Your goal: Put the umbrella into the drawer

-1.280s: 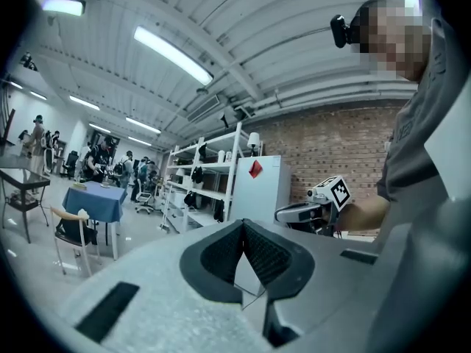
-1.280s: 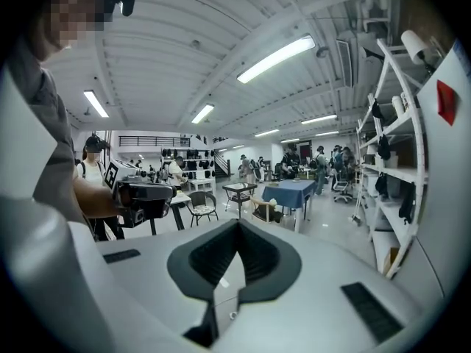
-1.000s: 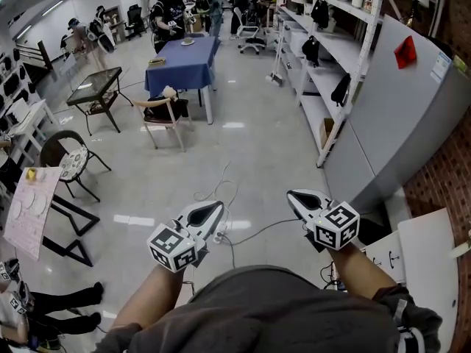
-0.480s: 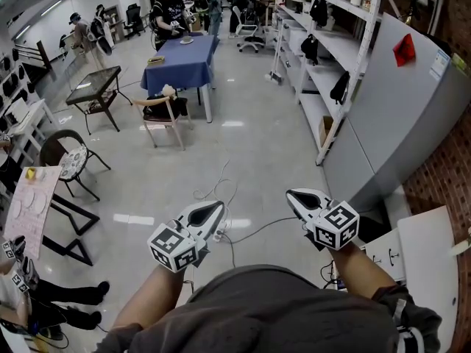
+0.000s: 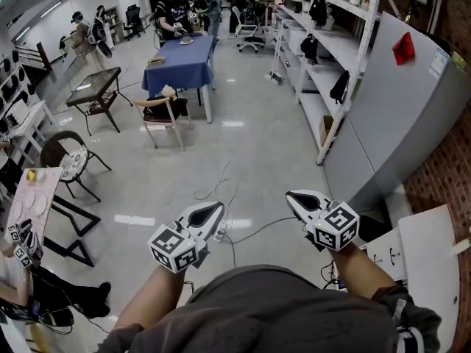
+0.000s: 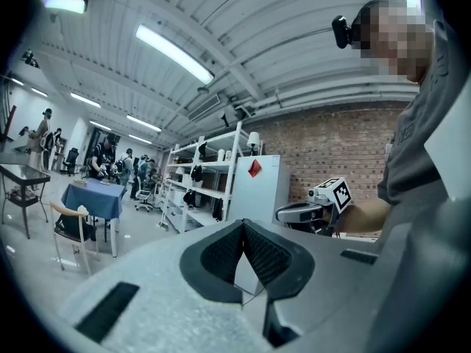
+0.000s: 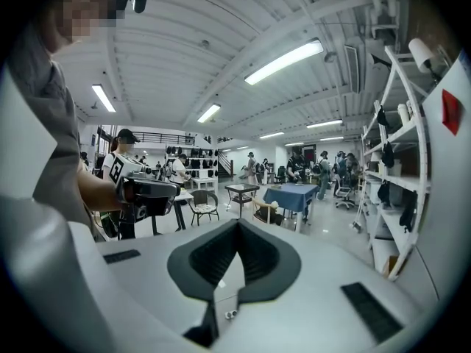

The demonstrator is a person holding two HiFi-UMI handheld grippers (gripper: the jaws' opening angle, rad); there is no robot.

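Note:
I see no umbrella and no drawer front that I can make out in any view. In the head view both grippers hover side by side in front of the person's torso, above the glossy floor. My left gripper (image 5: 216, 207) is shut, its tips together with nothing between them; its own view shows the dark pads (image 6: 221, 252) meeting at the tip (image 6: 242, 225). My right gripper (image 5: 290, 195) is also shut and empty, pads (image 7: 261, 254) joined at the tip (image 7: 236, 224). Each gripper shows in the other's view, the right one (image 6: 283, 213) and the left one (image 7: 165, 190).
A white cabinet top (image 5: 430, 252) sits at the lower right, beside a tall grey cabinet (image 5: 412, 109) and a white shelf rack (image 5: 331, 57) with dark bags. Cables (image 5: 221, 190) lie on the floor ahead. Farther off stand a blue-clothed table (image 5: 180, 61), chairs (image 5: 165, 116) and several people.
Both grippers have stayed where they were. A person at the lower left edge of the head view has shifted a little.

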